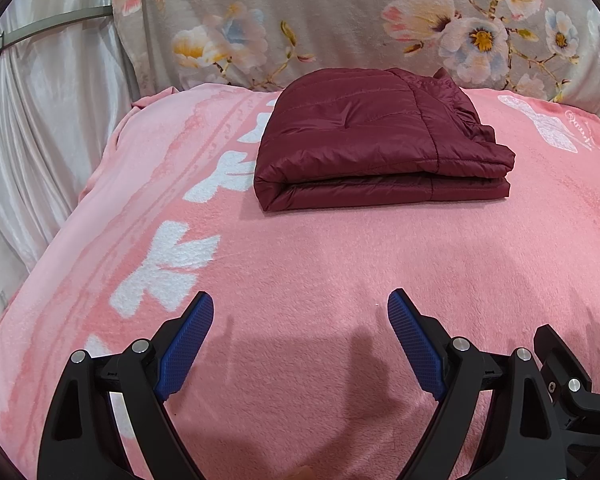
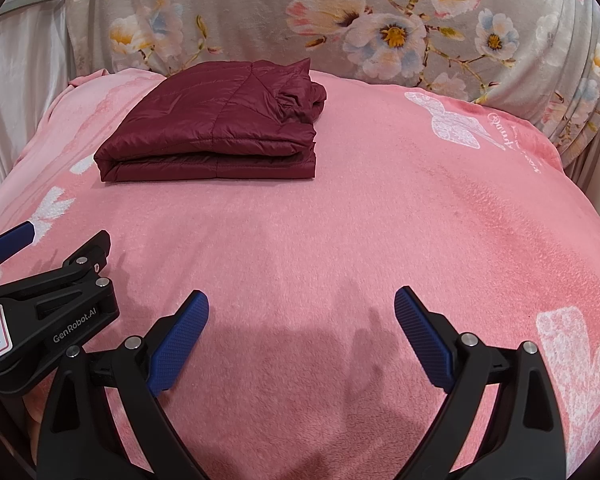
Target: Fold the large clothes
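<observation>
A dark red quilted jacket lies folded into a compact rectangle on the pink blanket, toward its far side. It also shows in the right wrist view, far left of centre. My left gripper is open and empty, low over the blanket and well short of the jacket. My right gripper is open and empty, also near the front. The left gripper's black body shows at the left edge of the right wrist view.
A grey floral cloth hangs behind the blanket. A white satin curtain hangs at the left. The pink blanket has white bow and flower patterns and drops off at its left and right edges.
</observation>
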A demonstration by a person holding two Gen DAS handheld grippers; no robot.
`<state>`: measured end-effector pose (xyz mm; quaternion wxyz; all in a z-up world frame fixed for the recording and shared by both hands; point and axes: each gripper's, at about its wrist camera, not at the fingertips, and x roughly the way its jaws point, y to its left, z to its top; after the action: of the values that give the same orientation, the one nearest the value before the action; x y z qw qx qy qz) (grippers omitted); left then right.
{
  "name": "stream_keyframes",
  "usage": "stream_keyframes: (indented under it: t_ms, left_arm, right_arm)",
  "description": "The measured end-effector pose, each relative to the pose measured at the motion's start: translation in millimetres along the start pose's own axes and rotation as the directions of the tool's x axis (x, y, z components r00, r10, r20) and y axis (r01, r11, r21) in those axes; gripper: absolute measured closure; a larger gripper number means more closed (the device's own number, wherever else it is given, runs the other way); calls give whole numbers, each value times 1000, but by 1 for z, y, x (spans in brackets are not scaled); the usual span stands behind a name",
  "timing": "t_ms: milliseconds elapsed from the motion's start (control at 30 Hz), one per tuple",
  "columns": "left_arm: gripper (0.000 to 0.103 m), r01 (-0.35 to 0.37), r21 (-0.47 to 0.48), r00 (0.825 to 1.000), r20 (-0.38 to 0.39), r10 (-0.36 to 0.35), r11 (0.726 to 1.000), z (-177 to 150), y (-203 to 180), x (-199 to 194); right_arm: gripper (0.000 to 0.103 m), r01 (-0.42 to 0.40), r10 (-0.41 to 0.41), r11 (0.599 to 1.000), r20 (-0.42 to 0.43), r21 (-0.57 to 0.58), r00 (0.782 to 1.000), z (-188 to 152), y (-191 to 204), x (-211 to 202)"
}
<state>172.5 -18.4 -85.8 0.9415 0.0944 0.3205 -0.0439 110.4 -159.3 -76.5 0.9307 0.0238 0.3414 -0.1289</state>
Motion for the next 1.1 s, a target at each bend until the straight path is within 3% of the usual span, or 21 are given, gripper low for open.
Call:
stream_keyframes:
  t_ms: [1100]
  left_arm:
    - [16,-4,1,1000,3,4,1000,1,-1,-2]
  right_arm:
    - [11,0,0,1000,0,-2,1000,0,0,0]
